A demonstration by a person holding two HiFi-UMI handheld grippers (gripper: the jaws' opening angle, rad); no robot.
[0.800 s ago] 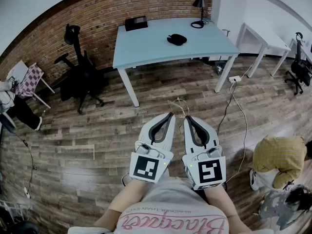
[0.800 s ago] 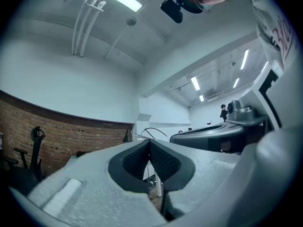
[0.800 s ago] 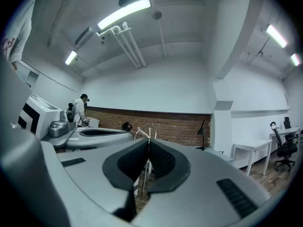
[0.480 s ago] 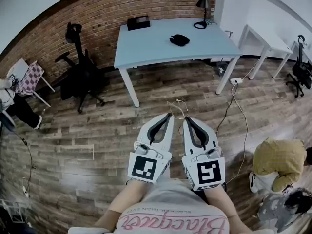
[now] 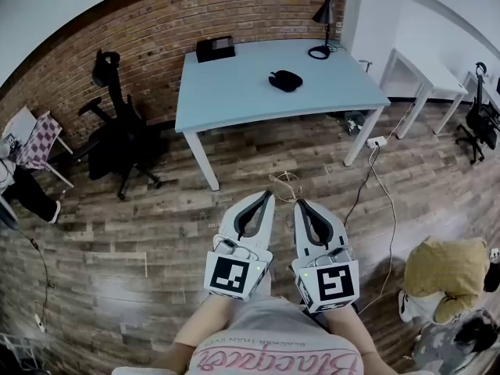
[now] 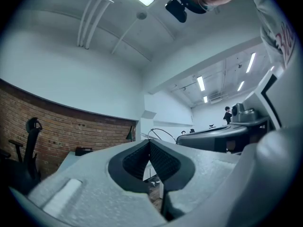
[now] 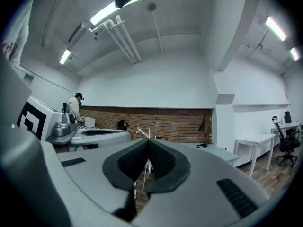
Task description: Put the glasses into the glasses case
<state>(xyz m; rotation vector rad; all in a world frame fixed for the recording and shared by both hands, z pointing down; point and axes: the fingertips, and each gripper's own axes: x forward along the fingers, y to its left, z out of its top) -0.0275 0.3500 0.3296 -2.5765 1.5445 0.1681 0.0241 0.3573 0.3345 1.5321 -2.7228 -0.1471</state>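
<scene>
Your left gripper [image 5: 268, 195] and right gripper [image 5: 298, 202] sit side by side close to your body, tips pointing toward 12 o'clock over the wooden floor [image 5: 141, 233]. The left one's jaws are pressed together with nothing between the pads. The right one's jaws are also closed, and thin wire strands run through the narrow gap at their tip, so it looks pinched on the glasses [image 5: 286, 180]. The frame is a fine, pale wire loop sticking up just beyond the two tips, too thin to read in detail.

The glasses case [image 5: 285, 80], a dark oval shape, lies well apart from you at 12 o'clock on the light-blue table [image 5: 226, 92]. A black desk lamp [image 5: 323, 14] stands at the table's far right corner and a black box [image 5: 215, 48] at its far left edge. A black office chair [image 5: 113, 135] stands at about 10 o'clock beside the brick wall.
</scene>
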